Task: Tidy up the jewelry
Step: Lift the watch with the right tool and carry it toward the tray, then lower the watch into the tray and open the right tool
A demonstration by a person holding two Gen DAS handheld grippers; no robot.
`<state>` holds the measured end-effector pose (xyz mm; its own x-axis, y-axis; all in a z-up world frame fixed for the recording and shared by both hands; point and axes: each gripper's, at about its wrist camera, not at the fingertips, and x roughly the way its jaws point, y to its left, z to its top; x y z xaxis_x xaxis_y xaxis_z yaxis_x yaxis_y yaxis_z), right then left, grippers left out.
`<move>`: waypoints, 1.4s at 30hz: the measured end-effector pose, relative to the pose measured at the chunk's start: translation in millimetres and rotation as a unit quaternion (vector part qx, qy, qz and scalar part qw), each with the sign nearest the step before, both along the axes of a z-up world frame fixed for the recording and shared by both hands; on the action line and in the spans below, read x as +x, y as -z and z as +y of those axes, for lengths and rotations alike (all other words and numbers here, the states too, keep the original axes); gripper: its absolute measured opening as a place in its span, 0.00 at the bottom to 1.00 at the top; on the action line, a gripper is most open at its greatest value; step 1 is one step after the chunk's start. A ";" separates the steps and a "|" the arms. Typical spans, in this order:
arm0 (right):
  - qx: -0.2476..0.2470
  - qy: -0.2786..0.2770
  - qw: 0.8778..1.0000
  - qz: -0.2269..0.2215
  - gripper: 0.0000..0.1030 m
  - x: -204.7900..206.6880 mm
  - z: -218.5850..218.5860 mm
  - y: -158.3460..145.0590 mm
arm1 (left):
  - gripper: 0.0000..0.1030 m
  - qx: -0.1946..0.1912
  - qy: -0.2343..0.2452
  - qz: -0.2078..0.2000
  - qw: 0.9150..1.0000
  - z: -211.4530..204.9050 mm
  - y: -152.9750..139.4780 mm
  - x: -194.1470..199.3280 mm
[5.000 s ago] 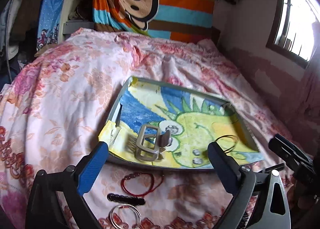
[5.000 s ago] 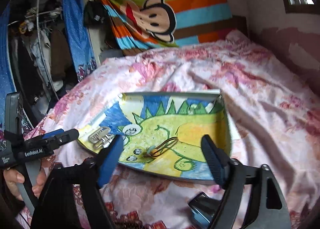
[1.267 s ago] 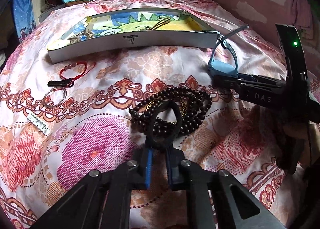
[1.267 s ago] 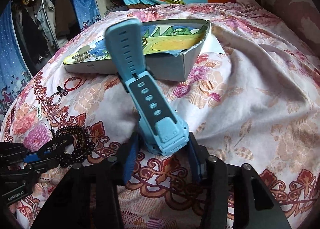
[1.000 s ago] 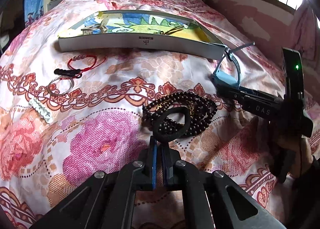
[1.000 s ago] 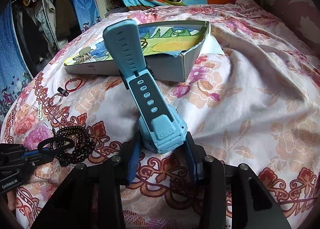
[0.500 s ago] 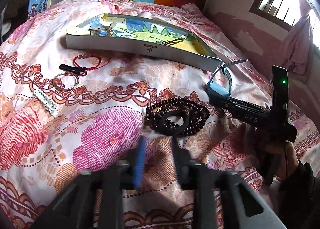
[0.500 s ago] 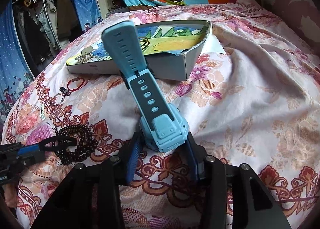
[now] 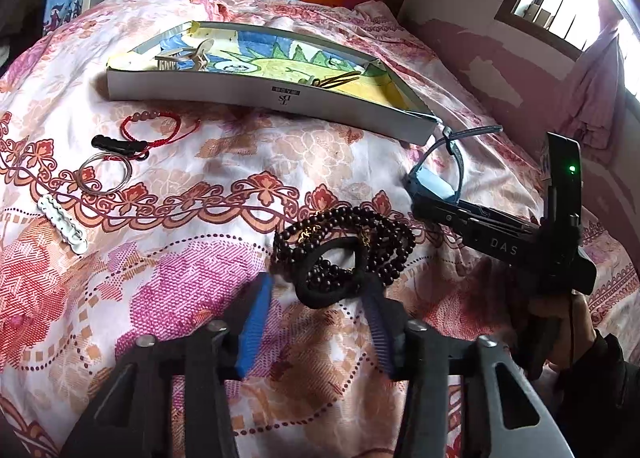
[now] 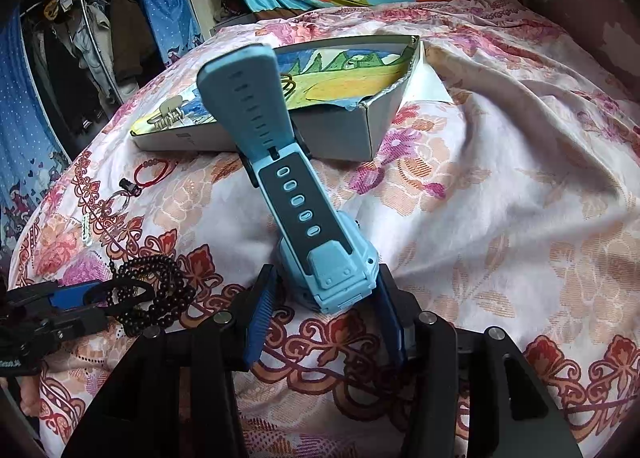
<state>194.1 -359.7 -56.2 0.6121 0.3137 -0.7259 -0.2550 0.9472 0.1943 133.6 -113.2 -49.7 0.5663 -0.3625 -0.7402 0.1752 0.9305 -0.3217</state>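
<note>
While the right wrist view is filling up with the light blue rubber watch (image 10: 296, 194), only the left wrist view is showing the black hair tie (image 9: 332, 274) lying on dark brown beads (image 9: 360, 234). Behind them, a grey cardboard tray (image 9: 264, 92) is sitting on the flowery bedsheet (image 9: 200, 162). The left gripper (image 9: 316, 322) is spreading wide, empty. The right gripper (image 10: 324, 322) is squeezing the watch.
</note>
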 end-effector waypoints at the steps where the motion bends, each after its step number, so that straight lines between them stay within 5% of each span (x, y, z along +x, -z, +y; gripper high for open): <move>1: 0.000 0.000 1.000 -0.001 0.41 0.3 0.0 0.1 | 0.28 -0.002 0.001 0.003 1.000 -0.2 1.1 1.3; 7: 0.000 0.004 1.000 -0.007 0.37 -1.3 -2.0 -1.1 | 0.08 -0.001 -0.004 -0.003 1.000 0.5 0.1 2.2; 13: 0.000 0.004 1.000 -0.019 0.34 -4.8 -2.6 -5.3 | 0.08 0.004 0.000 -0.017 1.000 1.0 -5.4 -2.8; 14: 0.001 0.004 1.000 -0.021 0.31 -5.4 -3.4 -5.7 | 0.08 0.007 0.000 -0.021 1.000 1.5 -7.1 -4.5; 16: 0.003 0.004 1.000 -0.026 0.06 -6.8 -4.1 -7.4 | 0.08 0.014 0.002 -0.027 1.000 2.2 -11.6 -7.4; 17: 0.006 0.008 0.999 -0.030 0.05 -8.5 -5.6 -8.4 | 0.08 0.016 0.002 -0.031 0.999 2.1 -14.3 -9.0; 24: 0.035 0.007 0.999 -0.018 0.10 -6.1 -12.6 -7.5 | 0.08 0.021 0.003 -0.041 0.999 2.5 -25.9 -13.0; 26: 0.042 0.008 0.999 -0.012 0.39 -5.3 -12.8 -6.0 | 0.08 0.022 0.003 -0.042 0.999 2.5 -26.0 -12.1; 27: 0.043 0.012 0.999 -0.011 0.43 -4.0 -12.5 -6.2 | 0.08 0.021 0.002 -0.041 0.999 2.7 -25.7 -11.3; 36: 0.061 0.068 0.996 -0.001 0.42 22.3 -4.6 -11.6 | 0.08 0.008 -0.004 -0.039 0.999 3.2 -25.9 7.7; 39: 0.061 0.089 0.994 0.001 0.22 25.7 -3.6 -8.9 | 0.08 0.007 -0.007 -0.039 0.999 4.6 -27.8 19.7; 42: 0.082 0.101 0.991 -0.011 0.15 22.3 -7.1 -11.3 | 0.08 0.008 -0.010 -0.042 0.999 6.5 -31.5 30.2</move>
<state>216.3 -366.8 -44.8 0.6896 0.2962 -0.6608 -0.0693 0.9353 0.3469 163.8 -106.8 -18.2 0.6332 -0.3394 -0.6956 0.1816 0.9388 -0.2927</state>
